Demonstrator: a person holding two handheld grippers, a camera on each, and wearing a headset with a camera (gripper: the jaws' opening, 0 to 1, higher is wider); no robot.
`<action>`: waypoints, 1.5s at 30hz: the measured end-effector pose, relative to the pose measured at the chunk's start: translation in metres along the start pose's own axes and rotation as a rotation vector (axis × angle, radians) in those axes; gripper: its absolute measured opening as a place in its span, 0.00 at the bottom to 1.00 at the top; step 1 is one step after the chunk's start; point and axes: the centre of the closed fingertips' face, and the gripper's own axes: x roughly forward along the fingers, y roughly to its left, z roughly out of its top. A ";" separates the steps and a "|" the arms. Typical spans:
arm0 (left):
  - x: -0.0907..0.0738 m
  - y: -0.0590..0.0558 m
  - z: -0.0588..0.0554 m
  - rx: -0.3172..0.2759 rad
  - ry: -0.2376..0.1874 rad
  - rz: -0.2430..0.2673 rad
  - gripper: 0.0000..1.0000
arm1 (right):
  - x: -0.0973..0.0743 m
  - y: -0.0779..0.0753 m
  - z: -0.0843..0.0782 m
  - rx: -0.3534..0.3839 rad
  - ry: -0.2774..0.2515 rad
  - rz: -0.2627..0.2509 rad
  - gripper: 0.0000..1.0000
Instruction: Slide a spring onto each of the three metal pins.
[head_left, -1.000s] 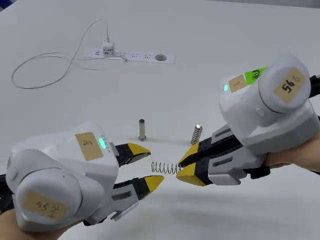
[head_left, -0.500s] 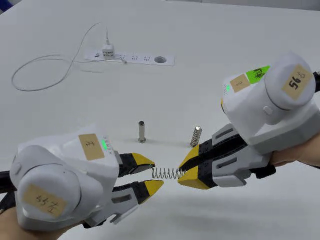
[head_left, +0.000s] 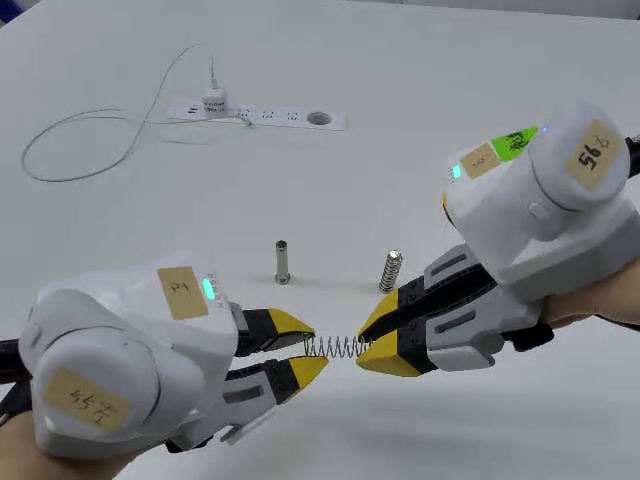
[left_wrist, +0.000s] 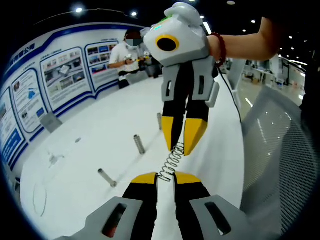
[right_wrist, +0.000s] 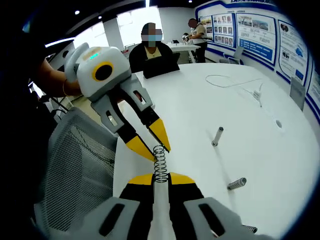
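Head view is showing one white worktop carrying everything. Two grippers are meeting tip to tip over its near part. The left gripper is reaching in from the lower left and the right gripper from the right. One power strip is lying farther back, with one white cable looping away to the left.

Three metal pins are standing on the worktop, as counted in the left gripper view. A bare pin is standing apart from a sprung pin. The right gripper is partly covering a third pin, so whether it is carrying a spring is hard to make out.

Two springs are showing. A fitted spring is sitting on the sprung pin. A loose spring is stretching between the two grippers' tips, nearer the person than the pins.

The right gripper's jaws are lying almost together, pinching one end of the loose spring. The left gripper's jaws are standing a little apart around the other end. Whether they are pressing on it cannot be told.
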 end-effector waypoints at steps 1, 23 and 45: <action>0.000 0.001 0.000 -0.007 -0.004 0.003 0.12 | -0.001 -0.001 0.001 0.001 -0.007 -0.001 0.11; -0.006 0.018 0.016 -0.197 -0.148 0.060 0.10 | -0.023 -0.022 0.027 0.208 -0.220 -0.040 0.17; 0.000 0.036 0.027 -0.530 -0.320 0.180 0.11 | -0.035 -0.051 0.042 0.440 -0.454 -0.172 0.21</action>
